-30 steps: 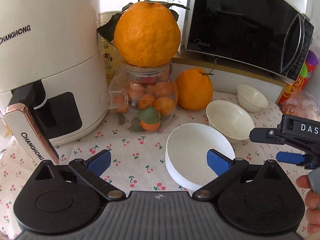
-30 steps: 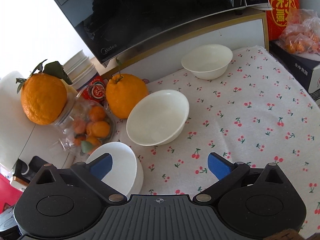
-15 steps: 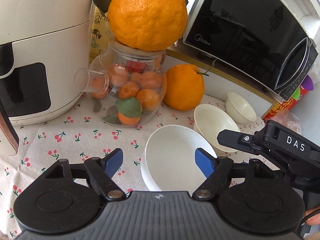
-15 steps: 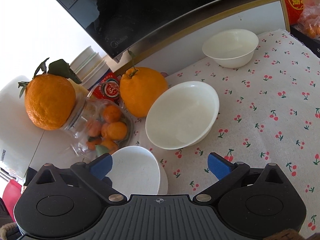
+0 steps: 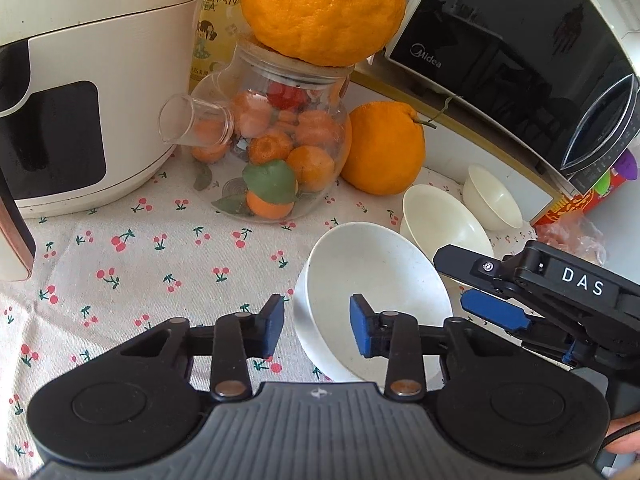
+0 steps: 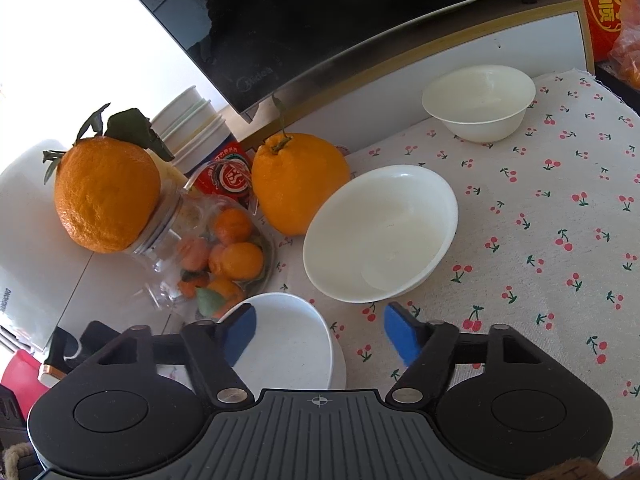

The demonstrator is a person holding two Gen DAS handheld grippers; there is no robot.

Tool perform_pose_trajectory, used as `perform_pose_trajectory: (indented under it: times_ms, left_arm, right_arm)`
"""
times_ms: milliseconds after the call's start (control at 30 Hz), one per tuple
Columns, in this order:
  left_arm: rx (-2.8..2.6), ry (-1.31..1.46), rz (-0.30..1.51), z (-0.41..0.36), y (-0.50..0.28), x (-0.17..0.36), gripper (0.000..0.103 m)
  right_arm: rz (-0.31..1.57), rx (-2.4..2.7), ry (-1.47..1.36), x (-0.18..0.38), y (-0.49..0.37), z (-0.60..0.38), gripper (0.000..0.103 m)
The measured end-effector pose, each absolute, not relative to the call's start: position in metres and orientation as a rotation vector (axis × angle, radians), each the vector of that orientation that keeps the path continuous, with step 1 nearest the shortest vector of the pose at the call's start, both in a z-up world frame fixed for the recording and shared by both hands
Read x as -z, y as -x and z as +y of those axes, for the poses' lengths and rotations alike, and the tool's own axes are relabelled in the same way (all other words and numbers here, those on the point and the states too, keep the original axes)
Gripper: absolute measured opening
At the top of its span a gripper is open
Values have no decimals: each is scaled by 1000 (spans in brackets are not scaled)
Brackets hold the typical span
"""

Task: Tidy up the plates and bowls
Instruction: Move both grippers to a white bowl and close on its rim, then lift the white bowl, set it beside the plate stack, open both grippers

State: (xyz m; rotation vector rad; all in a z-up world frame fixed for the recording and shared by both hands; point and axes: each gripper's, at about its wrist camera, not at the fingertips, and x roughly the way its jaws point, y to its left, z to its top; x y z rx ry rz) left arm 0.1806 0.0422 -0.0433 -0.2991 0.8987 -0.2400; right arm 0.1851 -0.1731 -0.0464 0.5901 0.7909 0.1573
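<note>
Three bowls stand on the cherry-print cloth. Nearest is the white bowl (image 5: 372,280) (image 6: 288,340), behind it a wider cream bowl (image 5: 436,220) (image 6: 380,232), and farthest back a small cream bowl (image 5: 494,196) (image 6: 478,100). My left gripper (image 5: 316,328) straddles the white bowl's left rim. Its jaws are closing, one pad outside and one inside, with a gap still showing. My right gripper (image 6: 320,334) (image 5: 456,282) hovers over the white bowl's right rim, just short of the wide cream bowl. Its jaws are closing too and press on nothing.
A white air fryer (image 5: 80,100) stands at the left. A glass jar of small oranges (image 5: 276,152) carries a big orange (image 5: 320,8), with another orange (image 5: 384,148) beside it. A black microwave (image 5: 520,60) sits behind. Paper cups (image 6: 192,124) are stacked at the back.
Both pairs of jaws have narrowed from wide open. The left gripper dropped and closed in around the white bowl's rim. The right gripper came nearer the two front bowls.
</note>
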Motion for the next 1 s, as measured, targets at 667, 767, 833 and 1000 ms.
perform_pose_trajectory:
  times_ms: [667,767,833,1000]
  left_arm:
    - [223,300,899,63,-154,18,17]
    - [217,295,904,70,-149,15,17]
    - [209,293,917,77,-146,14,17]
    - [198,295,957,97,-134,14,17]
  right_arm:
    - [792,-233,-576,31,-160,-153,32]
    - [787,-251,-554,26,-152,-145,32]
    - [789,-270,-540,23,-147,-138,32]
    - [802,-323,-497,22,-133,-121,32]
